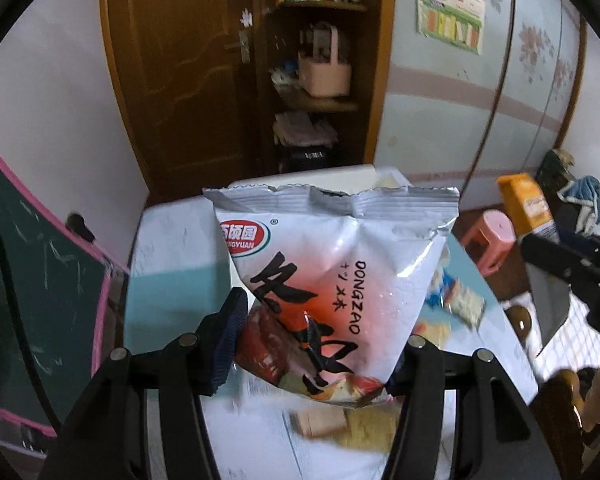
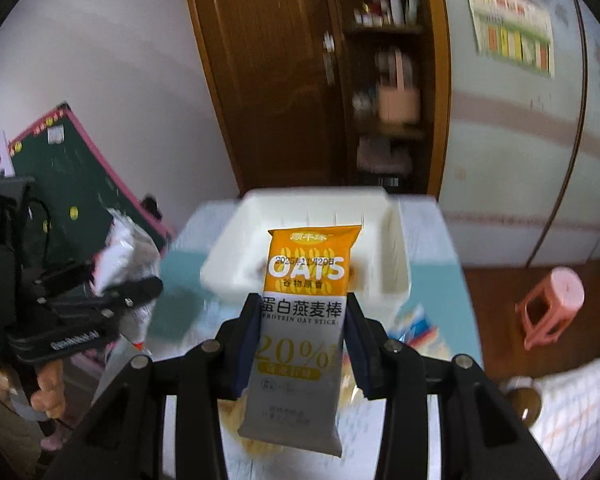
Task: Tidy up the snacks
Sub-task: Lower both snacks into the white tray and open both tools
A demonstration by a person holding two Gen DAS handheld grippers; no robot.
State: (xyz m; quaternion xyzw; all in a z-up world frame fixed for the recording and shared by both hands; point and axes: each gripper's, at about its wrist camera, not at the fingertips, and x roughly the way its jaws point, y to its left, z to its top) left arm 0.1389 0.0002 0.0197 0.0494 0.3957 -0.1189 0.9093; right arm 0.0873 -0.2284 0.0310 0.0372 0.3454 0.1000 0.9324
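Note:
My left gripper (image 1: 318, 344) is shut on a white Dongzao snack bag (image 1: 340, 280) with red fruit print, held up above the table. My right gripper (image 2: 302, 340) is shut on an orange and white oat stick packet (image 2: 304, 320), held upright above the table in front of a white bin (image 2: 396, 248). The bin's far edge shows behind the bag in the left wrist view (image 1: 340, 172). The right gripper with the oat packet (image 1: 526, 204) shows at the right of the left wrist view. The left gripper with its bag (image 2: 116, 256) shows at the left of the right wrist view.
Other snack packets (image 1: 460, 296) lie on the white and teal table (image 1: 168, 264). A pink stool (image 2: 556, 300) stands on the floor to the right. A green chalkboard (image 2: 72, 184) leans at the left wall. A brown cabinet with shelves (image 1: 320, 80) stands behind.

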